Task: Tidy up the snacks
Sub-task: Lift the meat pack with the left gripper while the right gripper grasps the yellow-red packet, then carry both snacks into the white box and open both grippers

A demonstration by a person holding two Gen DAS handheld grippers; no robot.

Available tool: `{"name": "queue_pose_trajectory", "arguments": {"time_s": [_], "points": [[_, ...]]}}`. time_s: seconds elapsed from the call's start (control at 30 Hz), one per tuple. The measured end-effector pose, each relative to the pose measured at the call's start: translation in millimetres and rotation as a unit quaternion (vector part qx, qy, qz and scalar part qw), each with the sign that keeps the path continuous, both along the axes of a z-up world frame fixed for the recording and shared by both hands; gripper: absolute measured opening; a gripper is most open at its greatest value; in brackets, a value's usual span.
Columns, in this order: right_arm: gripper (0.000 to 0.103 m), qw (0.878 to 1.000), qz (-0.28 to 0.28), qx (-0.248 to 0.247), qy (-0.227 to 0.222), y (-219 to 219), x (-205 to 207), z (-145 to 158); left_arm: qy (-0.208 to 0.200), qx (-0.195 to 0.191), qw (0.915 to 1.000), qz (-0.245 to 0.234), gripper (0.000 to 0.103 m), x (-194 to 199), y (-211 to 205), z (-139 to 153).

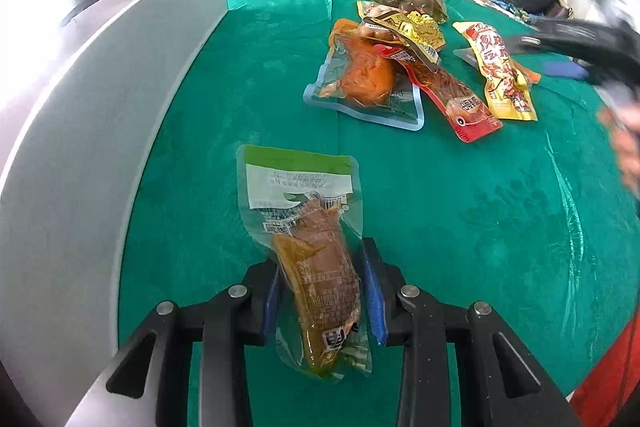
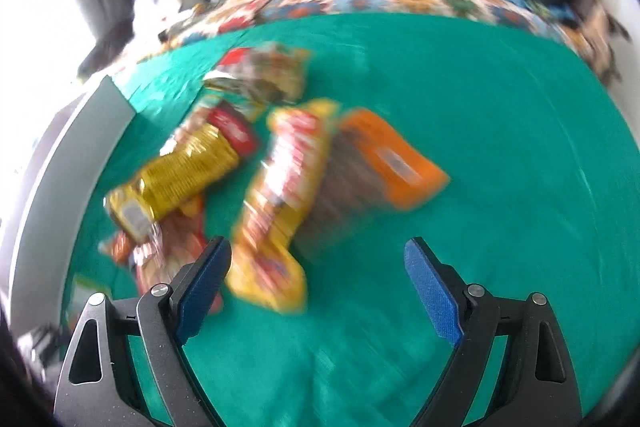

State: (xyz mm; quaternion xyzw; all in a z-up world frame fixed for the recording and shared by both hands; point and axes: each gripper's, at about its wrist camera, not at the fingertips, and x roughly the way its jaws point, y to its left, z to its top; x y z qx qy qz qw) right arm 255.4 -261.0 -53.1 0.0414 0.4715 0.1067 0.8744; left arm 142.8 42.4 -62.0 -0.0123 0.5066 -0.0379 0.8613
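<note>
Left gripper (image 1: pixel 322 291): blue pads clamped on the lower half of a clear pouch (image 1: pixel 308 247) with a green-white label. Pouch long axis runs 12 to 6 o'clock in the left wrist view, label end at 12, bottom end hanging past the pads at 6. Pouch sits over the green cloth (image 1: pixel 440 227); cannot tell whether it touches the cloth or is just lifted

Grey bin wall (image 1: pixel 80 147) runs along 9 to 11 o'clock of the held pouch, just beside it. Judgement: this is the drop target, so the coming move is a short carry toward 9–10 o'clock. Left hand is the nearer one by far

Right gripper (image 2: pixel 318 287): jaws wide apart, nothing between them; frame heavily blurred. Yellow packet (image 2: pixel 276 211) lies at 11–12 o'clock from its fingertips, long axis roughly 12 to 6, near end just beside the left pad. In the left wrist view this gripper shows as a dark blur at 2 o'clock

Count, left wrist view:
- held pouch: 1
- loose pile (image 1: pixel 420 59) at 1 o'clock, well apart from the held pouch: about 6 packets, overlapping, so count is uncertain
- orange packet (image 2: pixel 396 163), seen in the right wrist view only: 1
- bin: 1
- grippers: 2

Bin interior not visible
</note>
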Motion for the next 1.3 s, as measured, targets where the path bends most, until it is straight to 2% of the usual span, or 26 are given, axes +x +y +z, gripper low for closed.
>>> {"name": "queue_pose_trajectory", "arguments": {"time_s": [0.07, 0.1, 0.13, 0.2, 0.23, 0.37, 0.47, 0.57, 0.63, 0.7, 0.73, 0.77, 0.8, 0.87, 0.9, 0.93, 0.97, 1.0, 1.07, 1.1, 1.13, 1.17, 1.3], "points": [[0.088, 0.999, 0.003, -0.042, 0.02, 27.5, 27.4, -7.8, -0.004, -0.013, 0.9999, 0.002, 0.034, -0.2, 3.2, -0.5], [0.075, 0.998, -0.001, -0.061, 0.031, 34.6, 35.2, -13.5, -0.006, -0.019, 0.9998, 0.003, 0.033, -1.1, 4.9, -0.5], [0.048, 0.996, -0.005, -0.076, 0.048, 40.1, 42.1, -20.9, -0.01, -0.027, 0.9996, 0.002, 0.033, -2.3, 7.5, -0.6], [0.035, 0.996, -0.015, -0.077, 0.039, 38.9, 39.2, -16.3, -0.016, -0.044, 0.9989, 0.007, 0.032, -3.6, 12.1, -1.1], [0.03, 0.997, -0.018, -0.056, 0.048, 32.7, 35.3, -14.3, -0.018, -0.058, 0.9981, 0.013, 0.032, -4.1, 15.9, -1.4], [0.027, 0.997, -0.029, 0.029, 0.058, 1.0, 10.1, -0.6, -0.021, -0.142, 0.9887, 0.043, 0.031, -6.8, 34.8, -2.3], [0.027, 0.993, -0.033, 0.098, 0.057, -24.8, -18.0, 7.1, -0.025, -0.174, 0.9829, 0.055, 0.031, -9.6, 42.4, 2.4], [0.027, 0.993, -0.043, 0.088, 0.071, -36.9, -42.6, -1.3, -0.038, -0.209, 0.9752, 0.061, 0.031, -14.0, 49.1, 16.4], [0.012, 0.988, -0.054, 0.119, 0.081, -44.0, -54.3, -5.3, -0.05, -0.221, 0.9723, 0.057, 0.031, -17.3, 50.1, 28.7], [0.012, 0.978, -0.067, 0.172, 0.096, -52.5, -65.0, -11.2, -0.056, -0.221, 0.9723, 0.053, 0.031, -18.4, 49.0, 36.6], [0.012, 0.98, -0.069, 0.162, 0.088, -52.9, -67.6, -13.3, -0.058, -0.218, 0.9728, 0.051, 0.031, -19.4, 48.2, 39.6], [0.014, 0.986, -0.068, 0.126, 0.085, -50.0, -68.7, -16.3, -0.06, -0.213, 0.974, 0.049, 0.031, -21.1, 47.1, 42.6], [0.02, 0.989, -0.07, 0.097, 0.086, -48.7, -67.7, -20.3, -0.062, -0.205, 0.9756, 0.046, 0.031, -23.8, 45.2, 44.7], [0.03, 0.986, -0.08, 0.106, 0.104, -50.3, -69.2, -24.2, -0.065, -0.2, 0.9767, 0.043, 0.031, -29.9, 43.9, 46.9], [0.047, 0.984, -0.081, 0.114, 0.111, -51.2, -69.3, -24.1, -0.064, -0.201, 0.9766, 0.043, 0.031, -31.6, 43.5, 46.6], [0.07, 0.984, -0.077, 0.11, 0.115, -48.2, -68.3, -22.0, -0.063, -0.203, 0.9762, 0.044, 0.031, -33.7, 42.7, 45.7], [0.075, 0.987, -0.067, 0.09, 0.117, -42.0, -65.7, -21.8, -0.061, -0.204, 0.9762, 0.044, 0.031, -34.9, 41.5, 44.3], [0.075, 0.989, -0.055, 0.061, 0.119, -34.3, -63.3, -23.6, -0.059, -0.203, 0.9764, 0.042, 0.031, -35.5, 39.2, 44.5], [0.072, 0.992, -0.016, -0.027, 0.121, -11.5, -57.1, -34.3, -0.061, -0.202, 0.9766, 0.038, 0.031, -38.2, 36.4, 46.7], [0.063, 0.991, 0.002, -0.067, 0.117, -1.6, -55.6, -39.5, -0.065, -0.202, 0.9767, 0.034, 0.031, -41.2, 36.0, 50.2], [0.048, 0.991, 0.015, -0.098, 0.093, 6.0, -57.8, -39.0, -0.07, -0.201, 0.9767, 0.03, 0.031, -44.5, 36.4, 54.2], [0.048, 0.991, 0.011, -0.096, 0.092, 7.4, -58.2, -38.3, -0.074, -0.202, 0.9761, 0.027, 0.031, -49.1, 37.8, 58.9], [0.045, 0.994, -0.03, -0.016, 0.105, -10.1, -63.9, -26.6, -0.077, -0.224, 0.971, 0.033, 0.031, -57.5, 48.7, 66.7]]}}
